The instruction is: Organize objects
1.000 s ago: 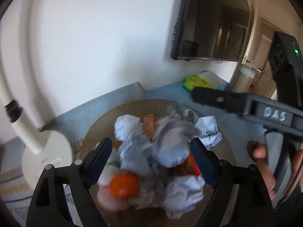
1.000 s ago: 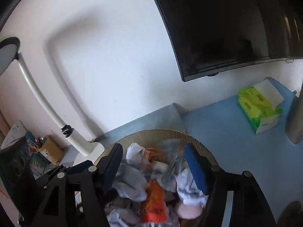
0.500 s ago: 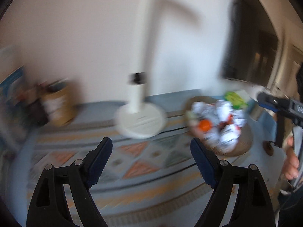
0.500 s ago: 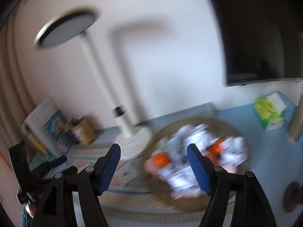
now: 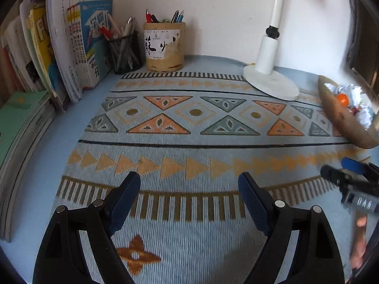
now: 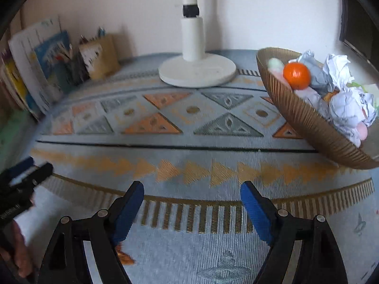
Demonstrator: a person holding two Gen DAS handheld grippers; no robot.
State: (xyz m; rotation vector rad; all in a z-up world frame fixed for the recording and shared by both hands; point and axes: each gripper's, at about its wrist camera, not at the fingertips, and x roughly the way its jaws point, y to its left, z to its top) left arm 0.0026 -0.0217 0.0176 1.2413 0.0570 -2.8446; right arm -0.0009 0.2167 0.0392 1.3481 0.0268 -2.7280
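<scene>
A brown ribbed basket [image 6: 305,118] stands at the right of the patterned mat [image 6: 189,142], heaped with crumpled paper balls [image 6: 338,68] and an orange ball [image 6: 296,75]. It also shows at the right edge of the left wrist view [image 5: 341,120]. My left gripper [image 5: 189,187] is open and empty, low over the mat's near part. My right gripper [image 6: 192,196] is open and empty over the mat, left of the basket. Each gripper shows at the edge of the other's view.
A white lamp base [image 5: 270,82] stands at the back of the mat. A tan pen pot [image 5: 164,46] and a black mesh pen cup [image 5: 125,52] stand against the wall. Upright books [image 5: 59,47] and a green stack [image 5: 16,123] line the left.
Both grippers have pulled back from over the basket and swung left. The views now take in the whole mat, lamp base and books, with the basket off to the right.
</scene>
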